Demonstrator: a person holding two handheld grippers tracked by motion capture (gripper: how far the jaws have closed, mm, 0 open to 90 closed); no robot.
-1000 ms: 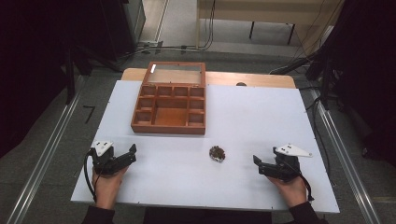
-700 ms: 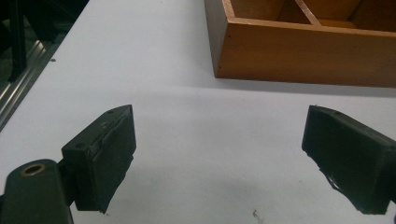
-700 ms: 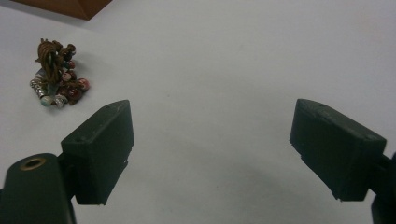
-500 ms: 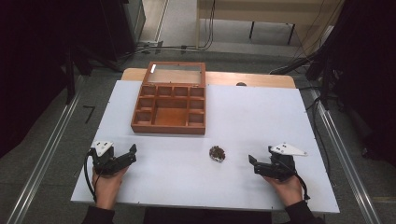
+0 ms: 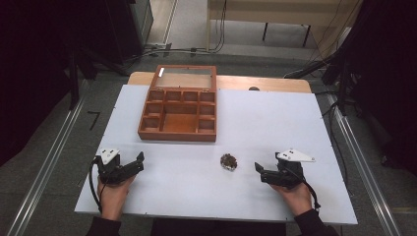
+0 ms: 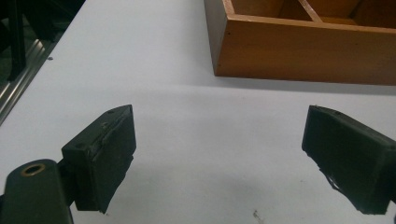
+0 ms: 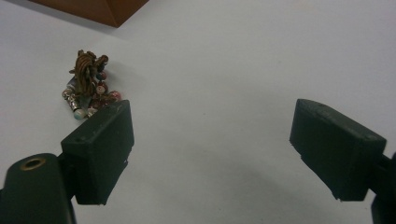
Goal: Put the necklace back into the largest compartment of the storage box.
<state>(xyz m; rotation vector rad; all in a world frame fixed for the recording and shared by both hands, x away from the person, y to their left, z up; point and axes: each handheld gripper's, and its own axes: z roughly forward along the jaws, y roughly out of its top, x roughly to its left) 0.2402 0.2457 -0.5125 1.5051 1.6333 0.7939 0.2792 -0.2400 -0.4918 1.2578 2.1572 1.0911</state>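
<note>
No writing or brand can be read anywhere. The beaded bracelet [image 5: 228, 162], a small bunched coil of brown cord strung with red, silver and pale beads, lies on the smooth white tabletop [image 5: 275, 118] toward its near edge, a little right of the middle. The right gripper [image 5: 261, 170] rests near the near-right part of the tabletop, its black blocky fingers [image 7: 100, 149] spread wide and released, holding nothing. In the right gripper view the bracelet [image 7: 87, 84] sits just beyond and outside the left-hand finger, close to its tip, not between the two. The left gripper [image 5: 139, 161] lies near the near-left corner, well apart from the bracelet, its matte fingers [image 6: 105, 151] likewise spread apart and empty over bare tabletop. The wooden box [image 5: 178, 109], reddish-brown with square compartments and an open glazed lid, stands toward the far edge, left of the middle; its plain side wall [image 6: 303, 53] faces the left gripper
</note>
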